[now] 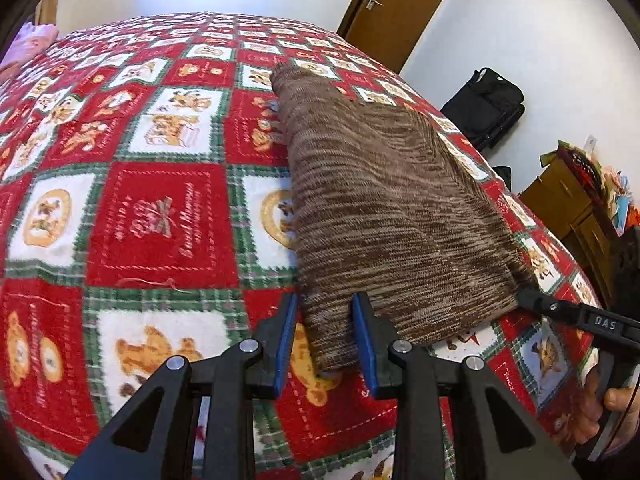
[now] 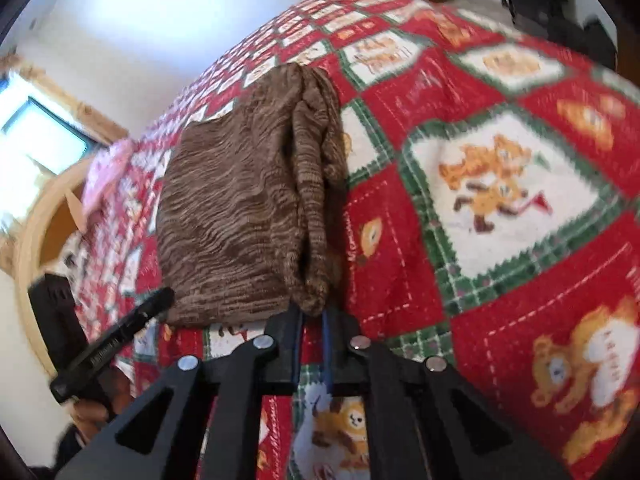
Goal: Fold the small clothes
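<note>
A brown knit garment (image 1: 384, 216) lies folded lengthwise on the red, green and white bear-print blanket (image 1: 160, 220). My left gripper (image 1: 325, 340) is open, its blue pads on either side of the garment's near left corner. My right gripper (image 2: 312, 320) is nearly closed on the garment's near right corner (image 2: 316, 300), where the folded layers bunch up. The garment shows in the right wrist view (image 2: 240, 208) too. The right gripper's black finger shows in the left wrist view (image 1: 560, 312) at the garment's right corner. The left gripper's finger shows in the right wrist view (image 2: 132, 320).
A brown door (image 1: 400, 8) stands beyond the bed. A black bag (image 1: 488, 108) and cardboard boxes (image 1: 572, 200) sit on the floor to the right. A pink cloth (image 2: 108, 168) lies at the far side of the bed near a wooden headboard (image 2: 36, 208).
</note>
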`<act>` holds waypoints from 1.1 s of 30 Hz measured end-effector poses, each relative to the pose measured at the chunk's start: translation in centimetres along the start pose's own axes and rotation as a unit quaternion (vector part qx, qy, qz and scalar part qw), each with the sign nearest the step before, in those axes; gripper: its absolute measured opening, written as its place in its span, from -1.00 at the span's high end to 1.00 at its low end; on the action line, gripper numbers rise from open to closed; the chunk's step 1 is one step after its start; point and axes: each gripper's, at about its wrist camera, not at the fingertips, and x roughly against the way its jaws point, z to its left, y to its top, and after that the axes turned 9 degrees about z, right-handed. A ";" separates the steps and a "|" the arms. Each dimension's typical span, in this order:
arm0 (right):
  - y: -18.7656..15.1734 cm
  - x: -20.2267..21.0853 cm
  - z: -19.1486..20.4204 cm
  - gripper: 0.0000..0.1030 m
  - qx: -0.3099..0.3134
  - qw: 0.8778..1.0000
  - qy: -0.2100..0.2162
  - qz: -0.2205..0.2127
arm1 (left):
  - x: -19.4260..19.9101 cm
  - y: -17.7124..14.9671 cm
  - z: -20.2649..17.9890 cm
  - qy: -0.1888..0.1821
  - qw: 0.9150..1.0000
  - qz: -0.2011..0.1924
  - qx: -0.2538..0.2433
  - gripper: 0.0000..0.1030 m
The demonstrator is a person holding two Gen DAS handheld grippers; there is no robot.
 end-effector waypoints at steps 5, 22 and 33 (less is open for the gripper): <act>1.9 4.8 3.0 0.62 0.076 0.989 -0.097 -0.075 | 3.2 1.9 -0.6 0.013 0.998 -0.053 -0.028 0.42; 13.8 -8.6 6.4 0.68 0.180 0.971 -0.149 -0.051 | -4.9 13.3 -0.4 0.117 0.992 -0.050 -0.015 0.42; 13.8 -8.5 5.5 0.68 0.180 0.974 -0.110 -0.078 | -6.9 12.9 -0.1 0.171 0.982 -0.072 -0.024 -0.30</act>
